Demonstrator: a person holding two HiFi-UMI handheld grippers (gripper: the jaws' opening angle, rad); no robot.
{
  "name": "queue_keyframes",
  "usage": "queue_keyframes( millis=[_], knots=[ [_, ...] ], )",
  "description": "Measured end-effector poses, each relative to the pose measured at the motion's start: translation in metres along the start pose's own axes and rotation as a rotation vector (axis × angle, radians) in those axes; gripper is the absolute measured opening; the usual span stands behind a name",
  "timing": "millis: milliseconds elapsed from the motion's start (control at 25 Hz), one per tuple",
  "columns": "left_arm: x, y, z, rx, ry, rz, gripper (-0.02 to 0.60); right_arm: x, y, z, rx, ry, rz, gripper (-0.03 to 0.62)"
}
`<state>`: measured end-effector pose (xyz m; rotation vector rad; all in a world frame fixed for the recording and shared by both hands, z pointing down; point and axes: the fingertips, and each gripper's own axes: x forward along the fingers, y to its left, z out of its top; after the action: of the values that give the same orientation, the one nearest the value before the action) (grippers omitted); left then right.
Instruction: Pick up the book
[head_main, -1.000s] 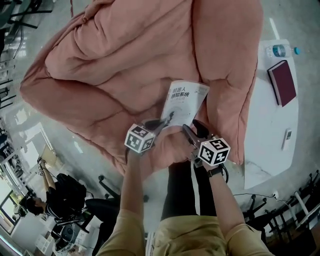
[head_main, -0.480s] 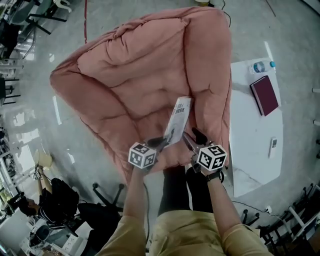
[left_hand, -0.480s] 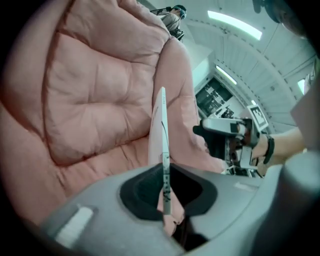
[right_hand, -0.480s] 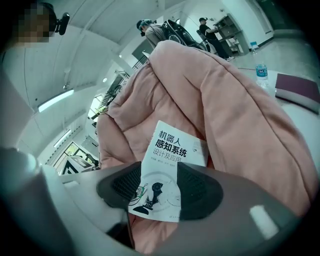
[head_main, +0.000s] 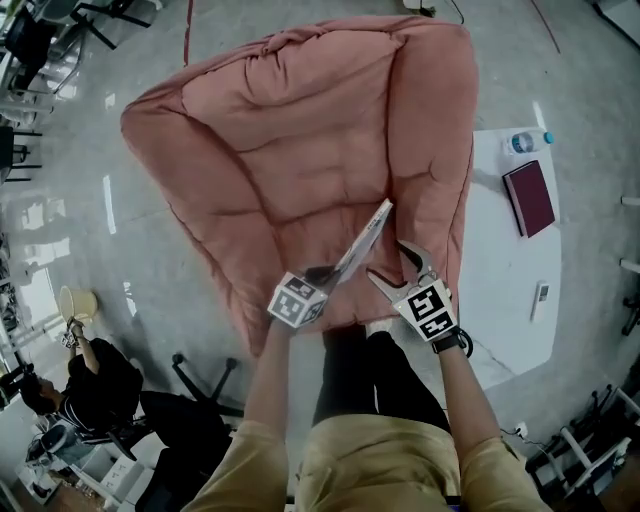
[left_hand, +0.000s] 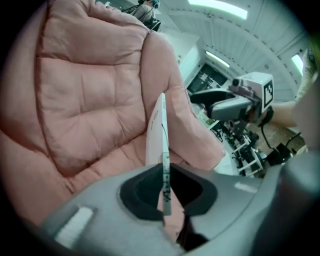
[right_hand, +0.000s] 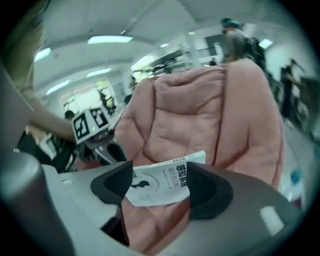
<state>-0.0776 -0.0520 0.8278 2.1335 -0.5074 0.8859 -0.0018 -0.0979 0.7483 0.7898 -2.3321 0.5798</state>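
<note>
Above the near edge of the pink beanbag (head_main: 280, 130), we are pinching the book (head_main: 367, 235) by its lower end in our left gripper (head_main: 325, 272). Our right gripper (head_main: 398, 268) is opening just beside it, the book showing in its gap, pads not pressing it.

Glossy grey floor (head_main: 70, 150); pink beanbag (head_main: 300, 130); white table (head_main: 500, 280) right; ceiling strip lights (right_hand: 110, 39).

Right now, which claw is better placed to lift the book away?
Left. The left claw is shut on the book's lower edge, holding it up over the pink cushion. The right claw is opening beside it, not gripping the book.
</note>
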Motion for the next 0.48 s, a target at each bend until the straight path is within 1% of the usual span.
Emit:
queue_keyframes(
  millis=[80,120,200,240,320,360,480],
  knots=[
    [-0.001,0.003,0.000,0.023,0.007,-0.005,0.037,0.013,0.002,0.006,-0.339,0.121,0.050,0.344],
    [-0.001,0.005,0.000,0.034,0.011,-0.007,0.037,0.020,0.003,0.008,-0.500,0.177,0.079,0.344],
    [-0.002,0.008,0.001,0.057,0.020,-0.010,0.037,0.037,0.006,0.008,-0.786,0.288,0.144,0.344],
    [-0.003,0.009,0.001,0.066,0.029,-0.012,0.037,0.046,0.007,0.003,-0.910,0.343,0.182,0.344],
    [-0.004,0.010,0.002,0.081,0.045,-0.017,0.037,0.062,0.007,-0.011,-1.109,0.447,0.263,0.344],
    [-0.003,0.010,0.003,0.087,0.047,-0.021,0.037,0.068,0.006,-0.019,-1.182,0.492,0.304,0.344],
    [0.000,0.010,0.003,0.098,0.038,-0.038,0.037,0.083,0.009,-0.041,-1.347,0.597,0.412,0.334]
  ],
)
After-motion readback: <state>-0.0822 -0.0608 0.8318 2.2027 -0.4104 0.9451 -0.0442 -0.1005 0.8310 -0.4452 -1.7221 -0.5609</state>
